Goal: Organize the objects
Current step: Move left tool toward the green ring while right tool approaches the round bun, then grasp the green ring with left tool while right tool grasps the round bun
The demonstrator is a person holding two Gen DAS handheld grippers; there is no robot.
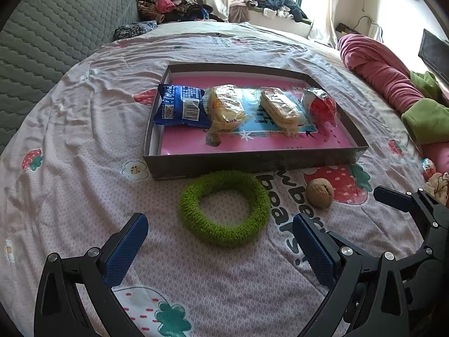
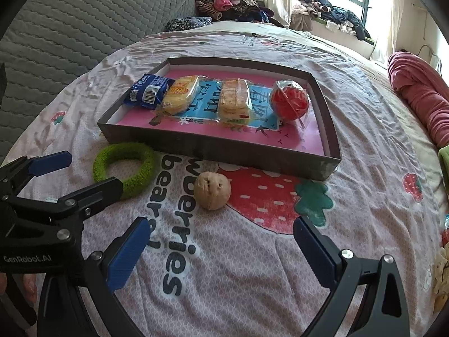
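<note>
Both grippers hang low over a bed with their fingers spread wide and nothing between them: the left gripper (image 1: 220, 248) faces a fuzzy green ring (image 1: 224, 207) lying flat on the bedspread (image 1: 84, 129), and the right gripper (image 2: 221, 248) faces a walnut (image 2: 212, 190) lying just beside the ring, the two apart. In the right wrist view one finger of the left gripper covers the near edge of the ring. Just beyond both lies a shallow dark tray (image 1: 247, 161) with a pink printed sheet on its floor; its near wall stands between the grippers and the snacks inside. In a row from left to right there are a blue packet (image 1: 181, 105) with a barcode and a square code on its back, the small print too fine to read, two clear-wrapped cakes (image 1: 226, 106) (image 1: 280, 108), and a round red thing in clear wrap (image 1: 321, 106) by the right wall. Large blue characters on the sheet are partly hidden under the cakes. The bedspread is printed with strawberries and flowers, and the words "berries" and "bear" show between ring and walnut. The left gripper's body reads "GenRobot.AI" in the right wrist view. A grey quilted headboard (image 1: 42, 36) stands at the left, a rolled pink blanket (image 1: 378, 70) and green cloth (image 1: 426, 120) lie at the right, and heaped clothes (image 1: 174, 5) fill the far corner and window sill.
</note>
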